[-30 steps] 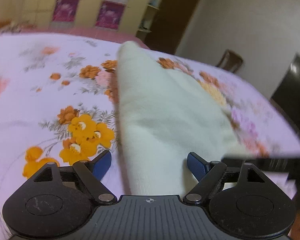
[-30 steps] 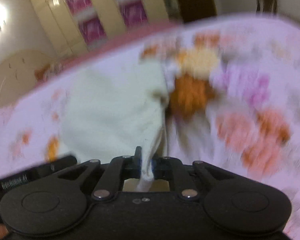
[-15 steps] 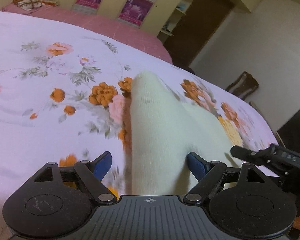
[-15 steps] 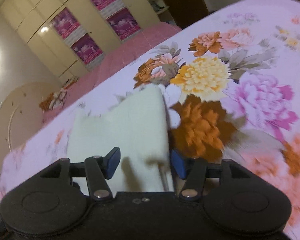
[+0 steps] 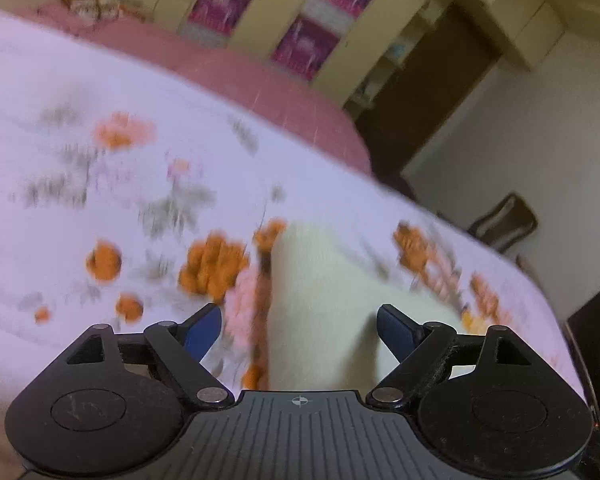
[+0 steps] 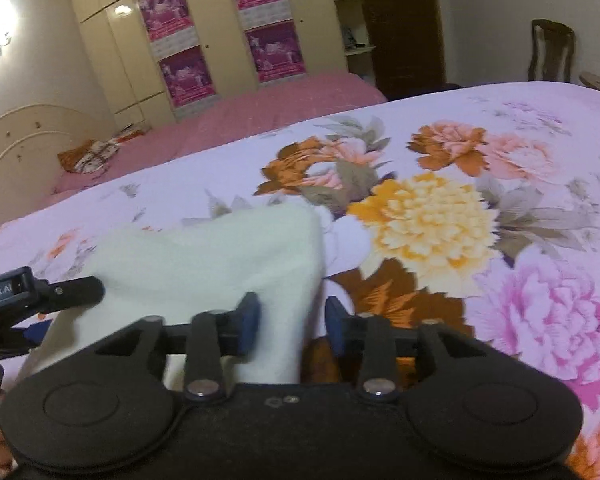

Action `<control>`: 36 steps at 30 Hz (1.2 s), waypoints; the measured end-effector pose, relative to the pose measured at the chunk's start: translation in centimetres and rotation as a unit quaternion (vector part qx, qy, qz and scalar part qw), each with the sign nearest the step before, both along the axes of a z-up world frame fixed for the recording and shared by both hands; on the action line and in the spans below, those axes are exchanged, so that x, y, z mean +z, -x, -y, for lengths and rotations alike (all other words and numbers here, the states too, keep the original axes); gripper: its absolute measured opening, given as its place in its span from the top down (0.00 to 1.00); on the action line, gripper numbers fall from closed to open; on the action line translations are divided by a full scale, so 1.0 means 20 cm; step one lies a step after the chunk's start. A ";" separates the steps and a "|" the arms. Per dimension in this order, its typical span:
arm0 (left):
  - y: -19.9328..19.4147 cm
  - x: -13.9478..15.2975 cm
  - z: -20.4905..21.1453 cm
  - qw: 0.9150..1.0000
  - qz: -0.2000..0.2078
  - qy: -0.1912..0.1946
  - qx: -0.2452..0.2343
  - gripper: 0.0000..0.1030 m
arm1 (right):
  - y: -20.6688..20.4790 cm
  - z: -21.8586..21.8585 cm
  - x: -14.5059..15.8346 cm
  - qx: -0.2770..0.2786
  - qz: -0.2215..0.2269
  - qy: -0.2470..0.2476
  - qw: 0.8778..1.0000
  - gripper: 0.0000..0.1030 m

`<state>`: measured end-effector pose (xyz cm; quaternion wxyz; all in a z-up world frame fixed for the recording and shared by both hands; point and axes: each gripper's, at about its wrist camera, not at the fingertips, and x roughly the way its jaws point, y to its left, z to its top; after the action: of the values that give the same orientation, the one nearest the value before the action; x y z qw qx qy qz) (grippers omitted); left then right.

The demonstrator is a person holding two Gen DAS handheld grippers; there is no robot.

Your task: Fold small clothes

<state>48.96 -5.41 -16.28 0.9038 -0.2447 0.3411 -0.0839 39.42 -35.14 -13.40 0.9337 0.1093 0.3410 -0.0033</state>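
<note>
Left tool [image 5: 299, 330], seen from its own wrist camera, has its blue-tipped fingers [image 5: 202, 326] spread wide, gripping nothing. The cream garment [image 5: 320, 308] lies flat on the floral bedsheet [image 5: 80, 168], running forward from under the tool body between the two fingers; whether either finger touches the cloth cannot be told. This view is blurred. Just left of the garment sits a cluster of orange printed flowers [image 5: 214, 266]. Beyond the garment, past the sheet's far edge, a pink bed [image 5: 236, 68] stretches toward a cream wardrobe [image 5: 268, 12] with magenta panels. Far right of the garment stands a wooden chair [image 5: 508, 222] by the wall.

From the right wrist camera, the right tool [image 6: 290, 322] is partly open, its fingers [image 6: 250, 316] apart and clamping nothing. The cream garment [image 6: 204, 264] lies on the bedsheet [image 6: 540, 128] ahead of the tool; its right edge falls in the gap between the fingers, and the left finger sits over the cloth. At the garment's left edge the other tool [image 6: 40, 292] reaches in, a dark bar with a white label. Just right of the garment are a brown printed flower [image 6: 396, 296] and a big yellow one [image 6: 424, 216]. Behind the garment lie the pink bed [image 6: 240, 116] and the wardrobe [image 6: 220, 36], with a curved cream headboard [image 6: 24, 140] to the far left.
</note>
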 end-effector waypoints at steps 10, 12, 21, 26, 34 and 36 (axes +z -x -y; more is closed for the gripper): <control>-0.15 -0.06 0.09 0.998 -0.020 -0.064 -0.012 0.14 | -0.19 -0.19 0.01 0.047 -0.007 0.095 0.994 0.62; -0.12 -0.04 0.07 0.998 -0.024 -0.057 -0.012 0.14 | -0.22 -0.14 -0.04 0.037 -0.015 0.077 0.996 0.57; 0.27 -0.03 0.00 0.998 -0.013 -0.043 -0.034 0.14 | 0.13 -0.14 0.11 0.058 0.015 0.042 0.997 0.61; 0.34 -0.05 0.03 0.998 -0.018 -0.047 -0.033 0.14 | 0.22 -0.20 -0.01 0.055 -0.005 0.080 0.995 0.60; 0.50 -0.04 0.04 0.996 -0.023 -0.067 -0.059 0.14 | 0.42 -0.20 0.09 0.050 -0.016 0.043 0.998 0.60; 0.52 -0.05 0.06 0.994 -0.019 -0.088 -0.069 0.14 | 0.46 -0.21 0.03 0.051 -0.039 0.051 0.997 0.60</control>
<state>38.60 -6.67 -17.18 0.9072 -0.1421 0.3800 -0.1111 30.17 -30.98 -12.86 0.9231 0.0433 0.3815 0.0229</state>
